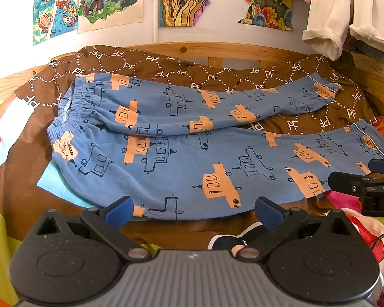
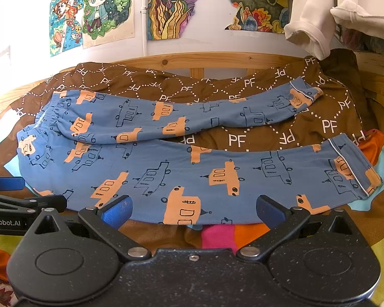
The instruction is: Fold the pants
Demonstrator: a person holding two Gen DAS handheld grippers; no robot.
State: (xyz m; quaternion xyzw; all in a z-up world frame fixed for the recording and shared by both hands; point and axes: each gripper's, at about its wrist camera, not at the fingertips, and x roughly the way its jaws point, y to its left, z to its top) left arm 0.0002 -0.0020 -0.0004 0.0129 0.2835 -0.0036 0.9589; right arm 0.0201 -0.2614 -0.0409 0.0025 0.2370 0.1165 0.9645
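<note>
Left wrist view: pants lie lengthwise left-right on bed, waistband left, cuffs right. Left gripper and right gripper both spread wide, holding nothing.

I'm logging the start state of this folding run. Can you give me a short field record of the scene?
garment: blue pants, unfolded, legs spread apart
waistband: at the left
surface: brown quilt on a bed
left gripper: open, at the near edge of the pants
right gripper: open, near edge, holding nothing
</note>
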